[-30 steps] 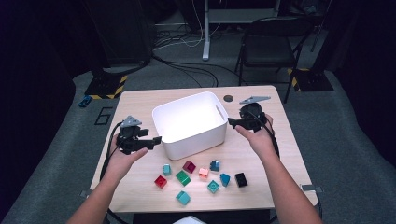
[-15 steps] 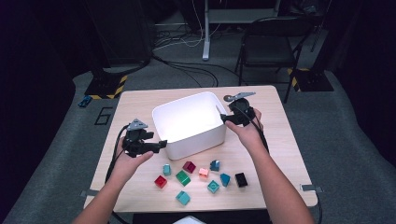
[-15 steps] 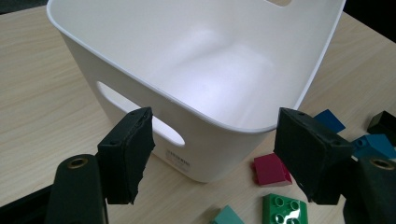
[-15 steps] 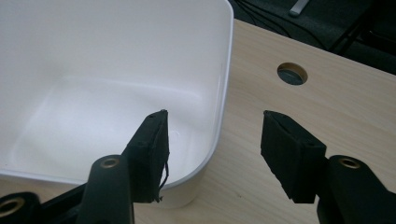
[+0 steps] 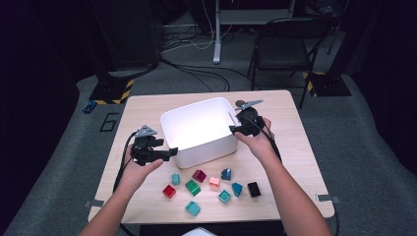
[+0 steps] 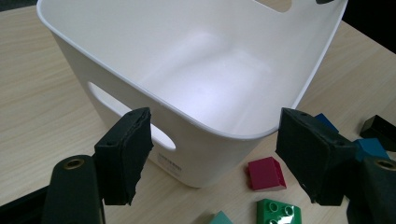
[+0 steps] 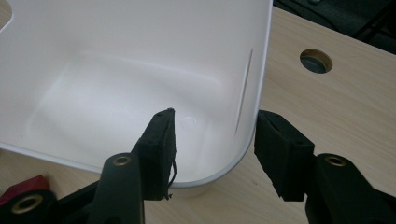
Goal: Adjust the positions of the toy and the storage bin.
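One white bin (image 5: 201, 129) stands empty on the worktop (image 5: 290, 142). Left hand-held gripper (image 5: 167, 153) gapes beside its corner, jaws just opened; right hand-held gripper (image 5: 235, 130) straddles its rim, closing, pads not yet pressing.

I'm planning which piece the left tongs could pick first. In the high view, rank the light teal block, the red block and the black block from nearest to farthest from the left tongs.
1. Light teal block: just below and right of the left tongs, nearest the white bin.
2. Red block: lower, left end of the cluster.
3. Black block: far right end.
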Motion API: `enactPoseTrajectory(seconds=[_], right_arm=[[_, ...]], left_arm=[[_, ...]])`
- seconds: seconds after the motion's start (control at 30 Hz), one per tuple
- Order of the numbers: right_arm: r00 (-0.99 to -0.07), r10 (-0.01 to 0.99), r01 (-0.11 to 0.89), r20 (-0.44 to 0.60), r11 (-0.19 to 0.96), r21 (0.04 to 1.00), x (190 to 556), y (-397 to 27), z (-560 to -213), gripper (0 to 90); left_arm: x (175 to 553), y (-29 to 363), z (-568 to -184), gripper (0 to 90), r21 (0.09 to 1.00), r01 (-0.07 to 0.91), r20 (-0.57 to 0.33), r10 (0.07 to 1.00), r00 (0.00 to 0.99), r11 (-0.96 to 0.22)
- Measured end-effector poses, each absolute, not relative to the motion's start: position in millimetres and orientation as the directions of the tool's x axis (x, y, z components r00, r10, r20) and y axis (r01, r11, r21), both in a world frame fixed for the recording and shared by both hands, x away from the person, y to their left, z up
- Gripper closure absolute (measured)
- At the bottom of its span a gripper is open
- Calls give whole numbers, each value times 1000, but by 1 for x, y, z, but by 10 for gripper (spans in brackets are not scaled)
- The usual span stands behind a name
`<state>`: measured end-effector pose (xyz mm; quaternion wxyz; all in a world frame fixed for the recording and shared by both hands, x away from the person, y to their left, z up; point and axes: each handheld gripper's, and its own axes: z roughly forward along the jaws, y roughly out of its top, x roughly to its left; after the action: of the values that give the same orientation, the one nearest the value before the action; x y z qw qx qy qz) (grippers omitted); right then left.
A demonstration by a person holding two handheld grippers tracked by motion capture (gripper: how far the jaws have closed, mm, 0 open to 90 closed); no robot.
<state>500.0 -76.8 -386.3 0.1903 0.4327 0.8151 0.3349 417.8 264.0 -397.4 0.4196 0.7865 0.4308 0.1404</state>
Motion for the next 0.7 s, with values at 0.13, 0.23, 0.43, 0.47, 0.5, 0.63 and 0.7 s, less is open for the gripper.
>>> enactPoseTrajectory(seconds=[0.13, 0.23, 0.43, 0.47, 0.5, 0.63, 0.7], right_arm=[[-554, 833, 584, -9, 396, 708, 497, -79, -387, 472], [-554, 832, 592, 9, 387, 707, 492, -81, -388, 470], [-558, 830, 588, -5, 400, 703, 476, -85, -388, 464], [-561, 828, 583, -6, 400, 707, 472, -86, -389, 463], [-561, 828, 585, -2, 398, 706, 469, -86, -389, 461], [-568, 823, 576, -6, 403, 712, 461, -87, -390, 460], [-573, 820, 571, -11, 408, 713, 457, -87, -390, 460]], left_arm=[[419, 264, -397, 265, 782, 559, -145, 793, 592, -274], [419, 265, -397, 264, 782, 563, -152, 793, 590, -268], [420, 266, -396, 265, 781, 561, -146, 793, 592, -275], [419, 266, -396, 265, 782, 560, -145, 795, 589, -273], [419, 266, -397, 264, 783, 560, -145, 795, 589, -272], [419, 269, -397, 264, 783, 561, -144, 798, 584, -269], [419, 270, -397, 265, 784, 563, -150, 801, 580, -262]])
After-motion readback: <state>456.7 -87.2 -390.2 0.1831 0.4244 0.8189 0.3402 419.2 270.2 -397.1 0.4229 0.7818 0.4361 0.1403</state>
